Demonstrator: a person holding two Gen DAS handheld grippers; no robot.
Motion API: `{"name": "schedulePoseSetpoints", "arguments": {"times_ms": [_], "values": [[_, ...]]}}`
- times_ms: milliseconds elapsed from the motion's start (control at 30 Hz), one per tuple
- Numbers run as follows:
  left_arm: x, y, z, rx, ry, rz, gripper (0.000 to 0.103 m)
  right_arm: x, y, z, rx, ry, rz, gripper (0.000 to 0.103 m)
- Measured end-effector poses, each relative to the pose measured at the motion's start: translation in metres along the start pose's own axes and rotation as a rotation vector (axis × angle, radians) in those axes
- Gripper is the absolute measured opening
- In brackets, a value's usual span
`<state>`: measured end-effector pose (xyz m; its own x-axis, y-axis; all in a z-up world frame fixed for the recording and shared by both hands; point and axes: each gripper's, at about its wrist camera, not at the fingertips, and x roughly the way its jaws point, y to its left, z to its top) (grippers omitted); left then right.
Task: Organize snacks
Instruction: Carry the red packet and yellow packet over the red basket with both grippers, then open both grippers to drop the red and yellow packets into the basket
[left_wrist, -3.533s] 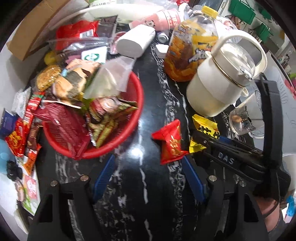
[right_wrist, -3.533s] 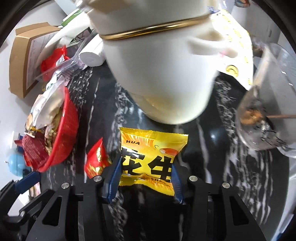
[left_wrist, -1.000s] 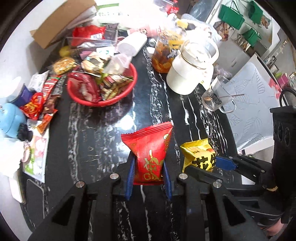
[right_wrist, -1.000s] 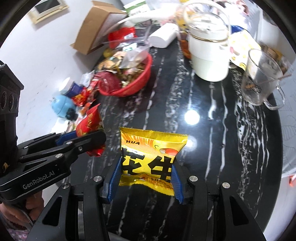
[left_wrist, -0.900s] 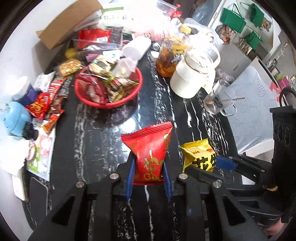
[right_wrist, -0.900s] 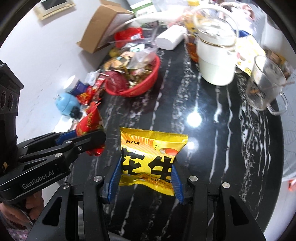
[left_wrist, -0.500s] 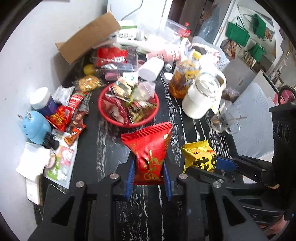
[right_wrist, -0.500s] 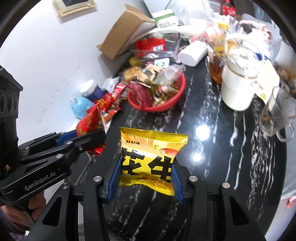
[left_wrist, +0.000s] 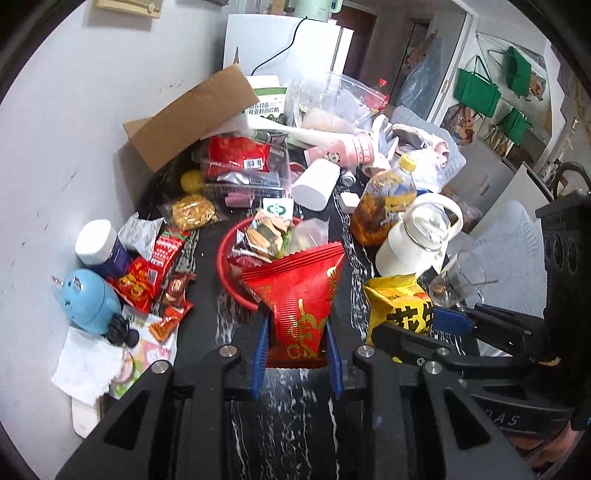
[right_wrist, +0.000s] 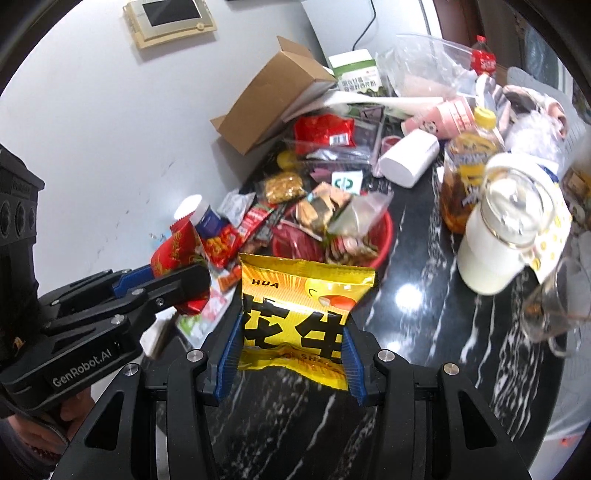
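While clamped low down between the left claw (left_wrist: 297, 354), rides clear above the desk (left_wrist: 280, 428): red snack packet (left_wrist: 299, 291), light, crinkly, probably slippery foil. Same for the yellow peanut packet (right_wrist: 299, 317), pinched at both side edges by the right claw (right_wrist: 293, 363). Best taken by the flat lower part, gently. Already heaped with wrapped snacks: red basket (right_wrist: 384, 236). Beside it, white jug (right_wrist: 506, 236).
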<state>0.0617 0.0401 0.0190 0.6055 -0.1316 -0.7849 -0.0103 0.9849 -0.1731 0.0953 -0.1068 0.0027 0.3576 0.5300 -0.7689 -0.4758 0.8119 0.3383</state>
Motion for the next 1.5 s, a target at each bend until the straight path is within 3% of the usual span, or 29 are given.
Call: {"name": "schedulePoseSetpoints", "arguments": {"times_ms": [300,633,1233,1500], "values": [[0.020,0.012,0.031,0.013,-0.005,-0.001,0.026,0.015,-0.005,0.036,-0.006,-0.013,-0.010,0.048],[0.068,0.025,0.052,0.023,0.046,-0.002,0.026,0.049,-0.024,0.060,0.005,0.021,-0.042,0.048],[0.160,0.018,0.073,0.041,0.133,-0.061,0.026,0.085,-0.072,0.074,0.070,0.071,-0.110,0.048],[0.191,0.020,0.073,0.035,0.190,-0.034,0.027,0.093,-0.086,0.075,0.095,0.080,-0.122,0.048]]}}
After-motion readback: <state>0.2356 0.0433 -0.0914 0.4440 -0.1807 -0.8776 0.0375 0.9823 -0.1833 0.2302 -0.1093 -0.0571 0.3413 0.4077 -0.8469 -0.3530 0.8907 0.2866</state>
